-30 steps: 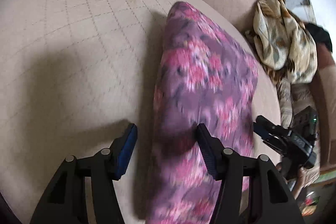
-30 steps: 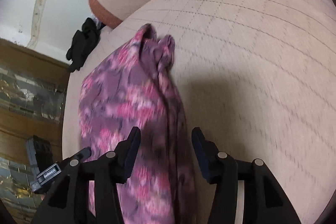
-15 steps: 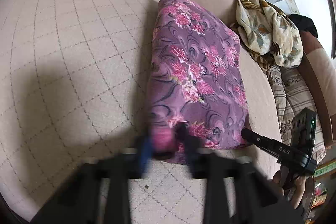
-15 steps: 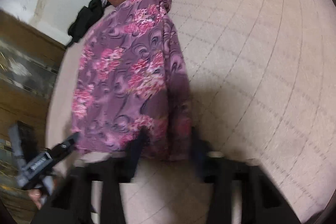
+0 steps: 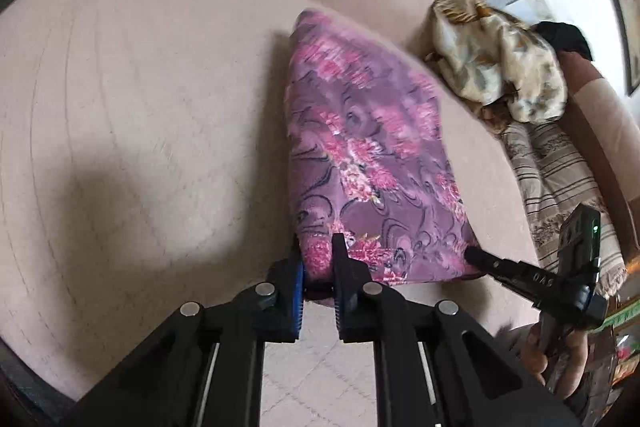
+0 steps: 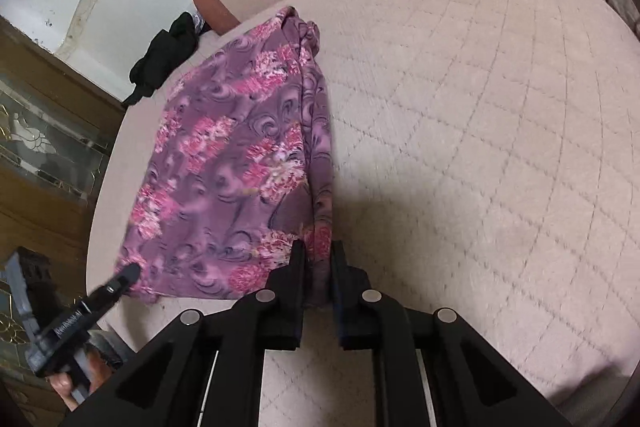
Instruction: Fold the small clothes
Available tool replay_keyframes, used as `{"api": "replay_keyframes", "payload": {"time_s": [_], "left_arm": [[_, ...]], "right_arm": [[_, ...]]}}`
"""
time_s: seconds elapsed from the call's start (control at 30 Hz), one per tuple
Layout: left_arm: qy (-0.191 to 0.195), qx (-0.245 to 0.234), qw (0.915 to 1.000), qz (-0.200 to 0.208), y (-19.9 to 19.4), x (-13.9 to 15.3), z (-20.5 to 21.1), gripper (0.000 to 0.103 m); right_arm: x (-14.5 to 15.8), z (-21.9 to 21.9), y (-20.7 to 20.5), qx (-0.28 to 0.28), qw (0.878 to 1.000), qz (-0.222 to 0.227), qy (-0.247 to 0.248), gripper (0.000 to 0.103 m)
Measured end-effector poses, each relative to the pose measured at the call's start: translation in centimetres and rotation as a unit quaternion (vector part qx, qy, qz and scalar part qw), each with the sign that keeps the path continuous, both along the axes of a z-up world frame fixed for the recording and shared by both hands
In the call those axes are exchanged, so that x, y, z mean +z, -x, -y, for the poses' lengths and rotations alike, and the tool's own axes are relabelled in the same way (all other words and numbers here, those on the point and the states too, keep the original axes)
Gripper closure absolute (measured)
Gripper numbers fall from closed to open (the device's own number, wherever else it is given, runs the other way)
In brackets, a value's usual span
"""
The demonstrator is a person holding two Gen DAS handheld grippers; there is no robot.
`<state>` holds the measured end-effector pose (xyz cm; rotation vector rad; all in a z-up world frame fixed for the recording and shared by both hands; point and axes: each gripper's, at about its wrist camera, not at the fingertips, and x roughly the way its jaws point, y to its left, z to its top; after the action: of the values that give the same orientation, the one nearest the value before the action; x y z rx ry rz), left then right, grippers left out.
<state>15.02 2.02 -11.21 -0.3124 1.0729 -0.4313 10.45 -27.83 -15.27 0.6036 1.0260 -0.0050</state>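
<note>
Across most of both frames spreads the pale quilted cushion (image 5: 120,115) you are using as a folding surface, and its broad bare stretch is what lets the cloth lie flat. On it, running from the middle of each frame down to the lower centre, lies the purple floral garment (image 5: 360,155), already doubled into a long narrow panel; in the right wrist view its folded, bunched edge runs down the right side of the cloth. You have it by the two near corners, which looks like the grip for carrying the near end over to the far end in the next fold. Your left gripper (image 5: 318,259) is pinching the corner at lower centre of its own view, with pink cloth showing between the pressed-together pads, and your right gripper (image 6: 318,259) is nipped the same way on the thick folded edge; the other gripper shows at the lower right and lower left of the two views, its tip at the opposite corner. Off the work area, at the upper right of the left view, a cream patterned cloth (image 5: 500,67) sits heaped, and a black garment (image 6: 168,59) lies at the upper left of the right view, both probably awaiting their turn. White lettering runs along each gripper's finger arm; it is too small and skewed for you to read with any confidence.
</note>
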Motion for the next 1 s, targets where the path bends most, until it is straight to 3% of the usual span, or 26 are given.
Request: {"api": "replay_keyframes", "payload": {"time_s": [0.07, 0.23, 0.5, 0.6, 0.73, 0.9, 1.0], "left_arm": [[-0.019, 0.004, 0.9997, -0.015, 0.0, -1.5, 0.3, 0.091], [-0.066, -0.015, 0.9975, 0.021, 0.6, -0.3, 1.7, 0.091], [-0.067, 0.009, 0.9976, 0.012, 0.7, 1.0, 1.9, 0.091], [-0.077, 0.006, 0.997, 0.004, 0.2, 0.1, 2.2, 0.09], [-0.08, -0.002, 0.9965, 0.023, 0.5, 0.1, 2.2, 0.088], [-0.131, 0.025, 0.9896, 0.054, 1.6, 0.4, 2.5, 0.053], [-0.143, 0.026, 0.9879, 0.053, 2.6, 0.4, 2.4, 0.047]], "right_arm": [[-1.8, -0.3, -0.2, 0.003, 1.0, -0.026, -0.004, 0.092], [-1.7, -0.3, 0.1, 0.005, 1.0, -0.021, 0.009, 0.092], [0.0, -1.0, 1.1, -0.007, 1.0, -0.006, 0.007, 0.092], [-1.2, -1.0, 0.8, -0.003, 1.0, -0.023, 0.007, 0.092], [-1.7, -0.1, 0.7, -0.01, 1.0, -0.006, -0.019, 0.091], [-1.8, 1.1, 1.6, -0.031, 0.997, 0.013, -0.073, 0.069], [-0.5, 0.2, 2.1, -0.03, 0.999, 0.013, -0.033, 0.041]]}}
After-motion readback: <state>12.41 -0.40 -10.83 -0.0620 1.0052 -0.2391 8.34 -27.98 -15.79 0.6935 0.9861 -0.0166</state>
